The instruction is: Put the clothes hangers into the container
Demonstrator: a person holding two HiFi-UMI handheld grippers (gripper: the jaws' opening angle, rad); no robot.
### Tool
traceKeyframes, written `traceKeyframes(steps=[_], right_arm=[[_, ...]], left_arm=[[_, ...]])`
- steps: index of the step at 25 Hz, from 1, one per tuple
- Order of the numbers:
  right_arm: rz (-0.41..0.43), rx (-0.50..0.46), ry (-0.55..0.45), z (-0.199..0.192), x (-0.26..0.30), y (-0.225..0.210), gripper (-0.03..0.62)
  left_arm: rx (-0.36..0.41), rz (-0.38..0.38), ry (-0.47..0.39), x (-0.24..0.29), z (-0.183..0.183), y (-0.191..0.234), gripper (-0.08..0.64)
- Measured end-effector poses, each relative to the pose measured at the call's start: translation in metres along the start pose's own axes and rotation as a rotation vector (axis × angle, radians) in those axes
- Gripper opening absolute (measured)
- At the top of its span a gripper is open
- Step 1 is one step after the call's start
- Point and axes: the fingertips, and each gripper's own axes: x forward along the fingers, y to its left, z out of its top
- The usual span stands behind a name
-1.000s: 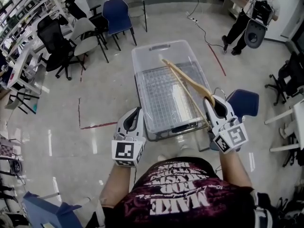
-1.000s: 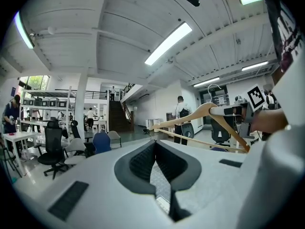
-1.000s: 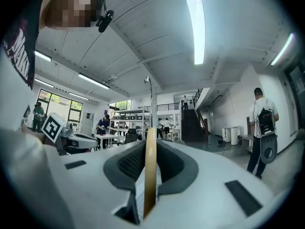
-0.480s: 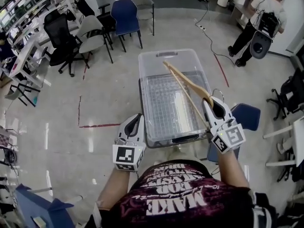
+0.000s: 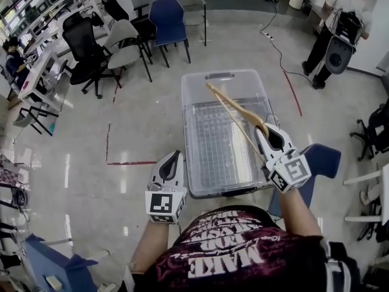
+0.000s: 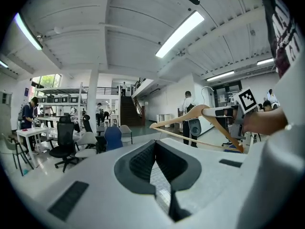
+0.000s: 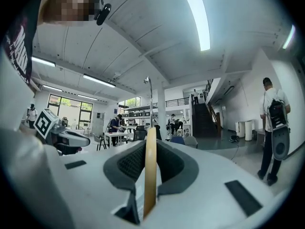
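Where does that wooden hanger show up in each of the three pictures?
Head view: wooden hanger right of centre, over the clear container.
Left gripper view: hanger at right, mid-height.
Right gripper view: hanger dead centre, edge-on between the jaws.
Shared landmark: the standing person with a backpack.

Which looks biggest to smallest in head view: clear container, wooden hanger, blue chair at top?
1. clear container, clearly largest.
2-3. wooden hanger and blue chair at top: similar span; the chair is farther off, so no ranking.

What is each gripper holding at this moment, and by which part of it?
The right gripper grips the wooden hanger at its neck, just under the metal hook. The left gripper holds nothing.
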Motion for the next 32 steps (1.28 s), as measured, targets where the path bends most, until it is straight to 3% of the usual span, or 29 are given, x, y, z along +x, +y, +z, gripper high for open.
traceKeyframes(steps=[13,32], right_arm=[[0.045,0.049,0.124,-0.062,0.055,-0.046,0.061],[0.104,0.125,0.453,-0.233,0.089,-0.061,0.061]], left_arm=[[-0.011,0.010,0.050,0.056,0.000,-0.006,0.005],[-0.017,0.018,0.119,0.078,-0.015,-0.009,0.006]])
